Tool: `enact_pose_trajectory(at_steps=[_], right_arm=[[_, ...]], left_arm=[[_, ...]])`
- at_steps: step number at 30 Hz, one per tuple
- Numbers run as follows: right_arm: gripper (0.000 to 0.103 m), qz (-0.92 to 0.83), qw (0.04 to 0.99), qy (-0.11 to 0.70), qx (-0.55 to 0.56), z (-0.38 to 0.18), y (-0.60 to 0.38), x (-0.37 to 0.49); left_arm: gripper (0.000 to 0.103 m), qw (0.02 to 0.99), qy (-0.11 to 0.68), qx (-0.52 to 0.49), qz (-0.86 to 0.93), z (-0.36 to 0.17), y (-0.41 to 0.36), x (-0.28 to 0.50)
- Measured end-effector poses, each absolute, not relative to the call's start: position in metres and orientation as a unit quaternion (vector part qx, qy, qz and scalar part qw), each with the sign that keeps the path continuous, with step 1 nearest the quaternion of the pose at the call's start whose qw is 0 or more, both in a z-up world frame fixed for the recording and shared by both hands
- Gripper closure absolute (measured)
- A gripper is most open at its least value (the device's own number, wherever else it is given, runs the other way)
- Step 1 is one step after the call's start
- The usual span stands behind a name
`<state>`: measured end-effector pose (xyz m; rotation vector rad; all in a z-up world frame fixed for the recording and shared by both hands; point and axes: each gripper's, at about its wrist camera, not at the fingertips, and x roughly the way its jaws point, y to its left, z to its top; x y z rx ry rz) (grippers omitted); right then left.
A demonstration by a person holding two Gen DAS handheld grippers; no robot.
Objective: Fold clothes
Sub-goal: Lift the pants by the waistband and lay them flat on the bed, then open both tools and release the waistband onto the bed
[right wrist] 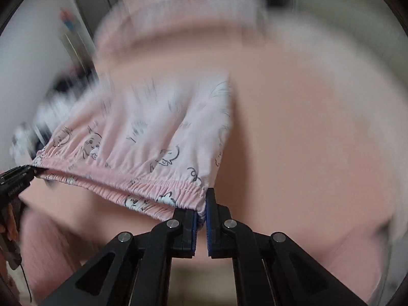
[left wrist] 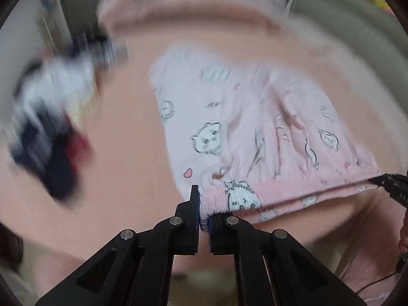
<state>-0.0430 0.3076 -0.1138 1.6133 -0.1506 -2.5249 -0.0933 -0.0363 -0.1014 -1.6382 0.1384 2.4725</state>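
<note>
Left gripper fingers pinch pink printed shorts at waistband | right gripper fingers clamp opposite corner | pink bed beyond

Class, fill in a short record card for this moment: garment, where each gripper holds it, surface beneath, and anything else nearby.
garment: pale pink cartoon-print shorts with elastic waistband
left gripper: shut on one end of the waistband
right gripper: shut on the other end
waistband: stretched between the two grippers
surface beneath: plain pink bed sheet
nearby: blurred pile of dark and white clothes, apart from the shorts
</note>
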Motion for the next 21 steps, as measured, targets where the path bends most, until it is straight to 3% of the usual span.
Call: enact_pose_trajectory(at_steps=[2, 8, 13, 17, 21], right_arm=[[0.099, -0.801, 0.067, -0.029, 0.594, -0.166, 0.300, -0.038], [0.088, -0.809, 0.090, 0.050, 0.578, -0.159, 0.276, -0.018], [0.081, -0.803, 0.107, 0.039, 0.586, -0.148, 0.279, -0.012], [0.080, -0.798, 0.127, 0.024, 0.589, -0.140, 0.290, -0.014], [0.080, -0.808, 0.169, -0.063, 0.561, -0.123, 0.303, -0.005]], left_arm=[[0.097, 0.079, 0.042, -0.579, 0.811, -0.134, -0.037, -0.082], [0.096, 0.081, 0.035, -0.570, 0.817, -0.135, -0.043, -0.069], [0.090, 0.107, 0.015, -0.568, 0.816, -0.122, -0.050, -0.062], [0.067, 0.160, -0.017, -0.549, 0.820, -0.106, -0.060, -0.046], [0.067, 0.151, -0.058, -0.512, 0.844, -0.091, -0.074, -0.039]])
